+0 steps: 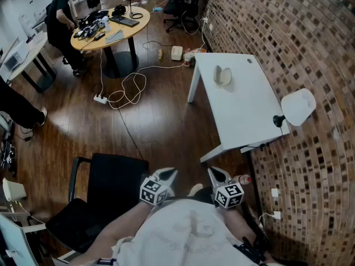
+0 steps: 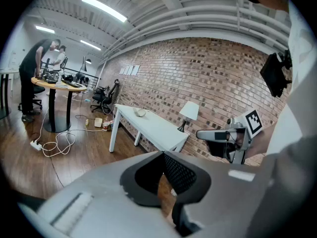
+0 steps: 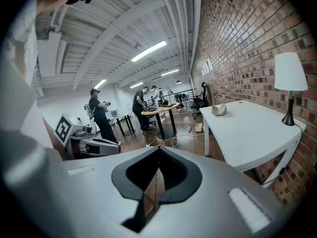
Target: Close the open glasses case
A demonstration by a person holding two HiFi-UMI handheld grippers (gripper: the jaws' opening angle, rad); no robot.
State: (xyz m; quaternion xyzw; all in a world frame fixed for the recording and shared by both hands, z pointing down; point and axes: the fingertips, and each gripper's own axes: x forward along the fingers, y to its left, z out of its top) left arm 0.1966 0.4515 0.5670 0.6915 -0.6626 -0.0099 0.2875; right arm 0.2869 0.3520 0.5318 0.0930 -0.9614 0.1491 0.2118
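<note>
The open glasses case (image 1: 222, 75), pale beige with its lid standing up, lies on the far part of the white table (image 1: 244, 110). It shows small in the left gripper view (image 2: 141, 113) and the right gripper view (image 3: 218, 109). Both grippers are held close to the person's body, well short of the table. My left gripper (image 1: 168, 175) (image 2: 163, 154) is shut, tips together, holding nothing. My right gripper (image 1: 217, 174) (image 3: 158, 149) is shut and empty too. Each gripper points slightly downward toward the floor before the table.
A white lamp (image 1: 297, 107) stands at the table's near right edge, by the brick wall (image 1: 310, 49). A black chair (image 1: 105, 187) is at my left. Cables (image 1: 127, 90) trail over the wooden floor. People stand at a round table (image 1: 111, 29) far left.
</note>
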